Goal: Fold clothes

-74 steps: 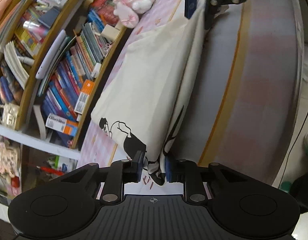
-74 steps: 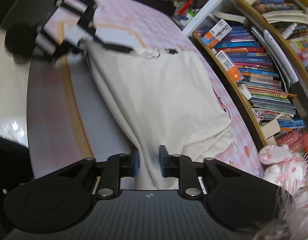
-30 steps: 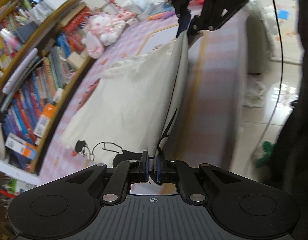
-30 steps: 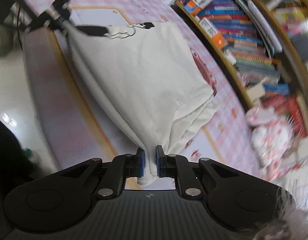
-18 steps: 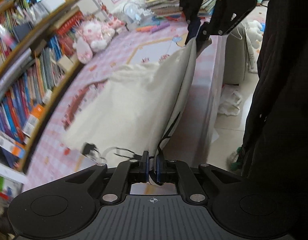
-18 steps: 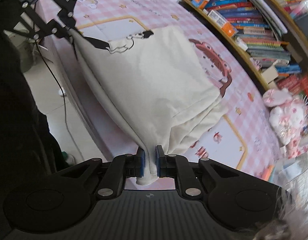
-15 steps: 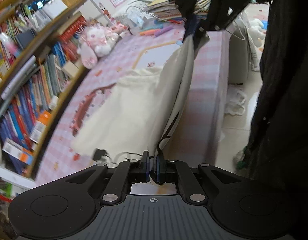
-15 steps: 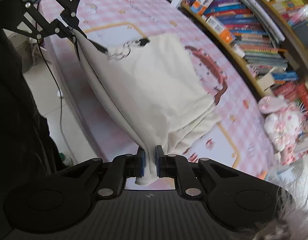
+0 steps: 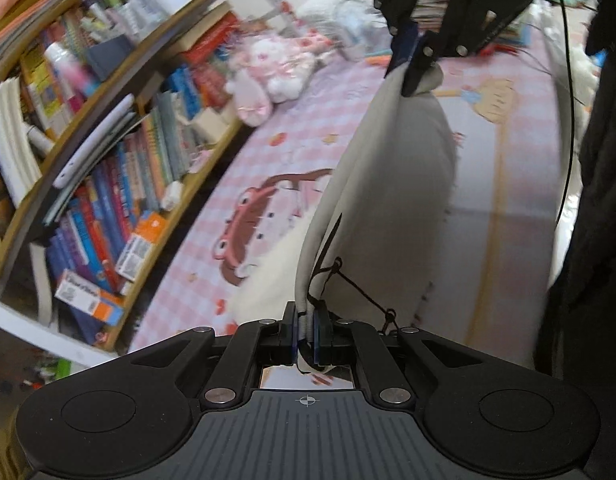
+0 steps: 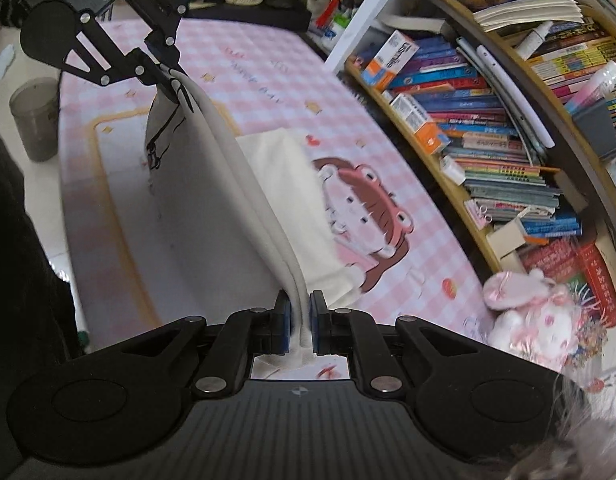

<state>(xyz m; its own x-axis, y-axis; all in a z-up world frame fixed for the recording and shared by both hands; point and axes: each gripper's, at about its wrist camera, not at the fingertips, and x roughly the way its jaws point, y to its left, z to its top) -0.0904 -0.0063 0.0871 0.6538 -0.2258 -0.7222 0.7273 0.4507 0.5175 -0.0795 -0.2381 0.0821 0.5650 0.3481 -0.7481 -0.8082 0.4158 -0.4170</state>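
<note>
One cream-white cotton garment with a black line drawing hangs stretched between two grippers, above a pink checked worktop cover with cartoon prints. The left gripper is pinched tight on one end of the folded edge, where a thin black cord dangles; the right gripper is clamped narrow on the other end. The cloth's lower part trails onto the cover below.

The fabric looks light and limp: it sags between the two grips and drapes in several layers, so it should bend wherever it is unsupported and need tension to stay flat. It does not seem slippery or fragile. The two end corners of the folded edge look like the sensible places to hold.

Counted: one garment, two grippers, one pink-and-white plush toy, one curved wooden bookshelf packed with books, one grey bin on the floor.
</note>
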